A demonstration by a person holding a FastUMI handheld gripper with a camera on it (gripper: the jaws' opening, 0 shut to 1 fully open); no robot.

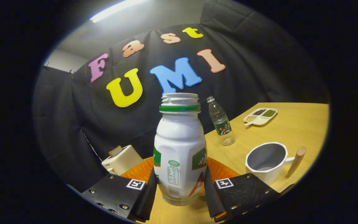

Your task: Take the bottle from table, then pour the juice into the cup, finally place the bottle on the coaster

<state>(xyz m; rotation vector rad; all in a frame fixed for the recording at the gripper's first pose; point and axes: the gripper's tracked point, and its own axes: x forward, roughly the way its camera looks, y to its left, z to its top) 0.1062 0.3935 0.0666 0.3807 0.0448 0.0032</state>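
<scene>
A white juice bottle (180,149) with a green neck ring and no cap stands upright between my fingers. My gripper (180,189) is shut on it, both black pads pressing its lower sides. The bottle's base appears to hang just above the wooden table (291,130). An orange coaster (221,170) lies right behind the bottle, partly hidden by it and the fingers. A white cup (267,161) with a wooden handle stands to the right, beyond my right finger, and looks empty.
A clear plastic water bottle (221,123) stands beyond the coaster. A white divided dish (260,116) with grains sits farther back on the right. A cream toaster (123,160) with bread in it stands to the left of the coaster.
</scene>
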